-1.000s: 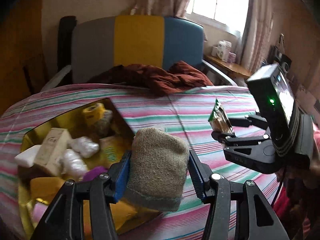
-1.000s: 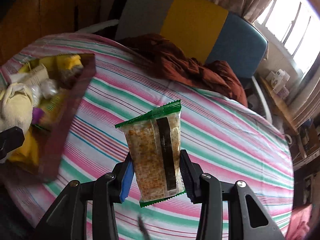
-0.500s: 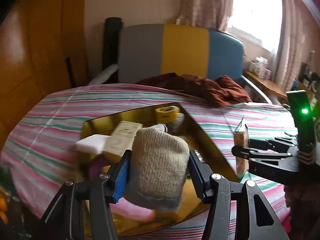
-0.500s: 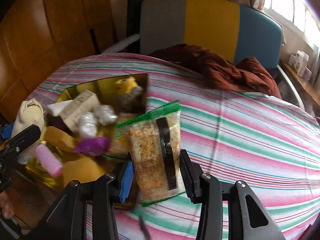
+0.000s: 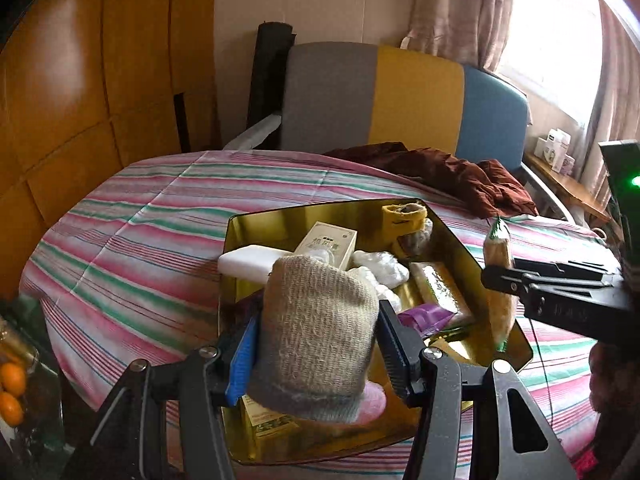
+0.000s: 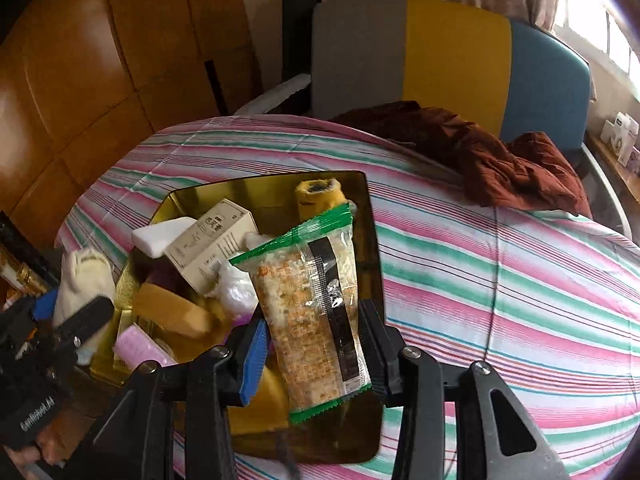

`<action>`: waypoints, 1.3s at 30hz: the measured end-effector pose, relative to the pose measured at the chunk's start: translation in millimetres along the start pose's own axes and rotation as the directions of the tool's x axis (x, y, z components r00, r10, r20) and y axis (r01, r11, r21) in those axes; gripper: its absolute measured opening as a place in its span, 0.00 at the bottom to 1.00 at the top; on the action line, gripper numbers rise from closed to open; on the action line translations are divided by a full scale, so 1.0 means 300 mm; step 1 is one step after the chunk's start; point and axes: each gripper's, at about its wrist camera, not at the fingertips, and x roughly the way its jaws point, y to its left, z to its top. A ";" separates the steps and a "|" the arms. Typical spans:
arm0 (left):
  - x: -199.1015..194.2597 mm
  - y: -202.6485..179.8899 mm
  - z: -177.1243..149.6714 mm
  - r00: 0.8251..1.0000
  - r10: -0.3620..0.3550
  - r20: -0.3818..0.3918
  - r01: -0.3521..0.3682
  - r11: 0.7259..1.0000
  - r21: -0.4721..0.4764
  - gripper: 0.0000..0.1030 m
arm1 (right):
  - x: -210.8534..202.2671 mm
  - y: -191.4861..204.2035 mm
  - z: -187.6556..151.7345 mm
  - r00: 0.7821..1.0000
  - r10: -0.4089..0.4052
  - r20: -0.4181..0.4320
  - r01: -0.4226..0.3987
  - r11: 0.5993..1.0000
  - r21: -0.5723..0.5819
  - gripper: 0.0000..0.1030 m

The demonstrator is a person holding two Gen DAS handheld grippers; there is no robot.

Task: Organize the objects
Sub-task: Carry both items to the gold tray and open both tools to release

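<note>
Both held items now hang over the gold tray (image 5: 248,232): sock (image 5: 316,332) and snack packet (image 6: 316,312) between fingers.

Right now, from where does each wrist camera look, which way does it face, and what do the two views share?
Left wrist: sits behind the left gripper, angled down across the striped bed at the gold tray; its fingers clamp a knitted sock roll; the right gripper enters from the right.
Right wrist: sits behind the right gripper, angled down over the tray's right edge, clamping a snack packet; the left gripper shows at the left.
Shared: tray, both held items, maroon cloth, tricolour headboard.
</note>
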 end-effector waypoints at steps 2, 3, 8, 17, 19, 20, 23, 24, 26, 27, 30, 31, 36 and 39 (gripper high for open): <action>0.004 0.006 -0.001 1.000 -0.003 -0.003 0.003 1.000 -0.004 0.54 | 0.020 0.005 0.018 1.000 0.007 -0.009 -0.007 1.000 0.008 0.41; 0.007 0.006 0.000 1.000 -0.003 -0.004 0.003 1.000 -0.004 0.54 | 0.027 0.008 0.028 1.000 0.012 -0.008 -0.011 1.000 0.012 0.41; 0.025 0.003 0.013 1.000 -0.001 -0.001 0.001 1.000 -0.003 0.54 | 0.056 0.014 0.075 1.000 0.024 -0.005 -0.024 0.999 0.024 0.41; 0.090 -0.021 0.036 1.000 0.001 -0.018 -0.001 1.000 -0.007 0.63 | 0.067 -0.028 0.064 1.000 0.029 -0.002 -0.029 0.996 0.083 0.42; 0.095 -0.029 0.040 1.000 0.002 -0.013 -0.002 1.000 -0.002 0.71 | 0.053 -0.044 0.054 0.999 0.032 0.010 -0.033 0.994 0.105 0.43; 0.097 -0.033 0.041 1.000 0.000 -0.012 0.000 1.000 -0.002 0.75 | 0.046 -0.049 0.051 0.999 0.033 0.015 -0.034 0.993 0.111 0.45; 0.099 -0.042 0.045 1.000 0.001 -0.006 -0.001 1.000 -0.001 0.81 | 0.022 -0.061 0.042 0.999 0.022 0.033 -0.026 0.993 0.117 0.47; 0.098 -0.045 0.045 1.000 0.000 -0.004 0.000 1.000 0.001 0.82 | 0.020 -0.064 0.043 0.999 0.020 0.036 -0.024 0.993 0.117 0.47; 0.094 -0.051 0.045 1.000 -0.030 -0.004 0.030 0.999 0.039 0.84 | 0.009 -0.065 0.040 0.999 0.011 0.044 -0.016 0.993 0.115 0.48; 0.092 -0.052 0.045 1.000 -0.028 -0.001 0.028 0.999 0.040 0.84 | 0.003 -0.064 0.037 0.999 0.002 0.050 -0.008 0.994 0.112 0.48; 0.078 -0.051 0.044 1.000 -0.018 0.007 0.018 0.999 0.041 0.86 | -0.010 -0.060 0.026 0.998 -0.016 0.062 0.009 0.995 0.103 0.50; 0.074 -0.050 0.045 1.000 -0.015 0.011 0.014 0.999 0.040 0.86 | -0.017 -0.056 0.021 0.997 -0.027 0.071 0.020 0.995 0.096 0.52; 0.027 -0.030 0.046 0.999 0.013 0.045 -0.014 1.000 0.025 0.96 | -0.043 -0.027 -0.018 0.993 -0.064 0.102 0.059 0.997 0.054 0.60; -0.006 -0.011 0.043 0.997 0.035 0.062 -0.036 0.999 0.003 0.99 | -0.055 0.001 -0.058 0.989 -0.094 0.114 0.093 0.996 0.014 0.61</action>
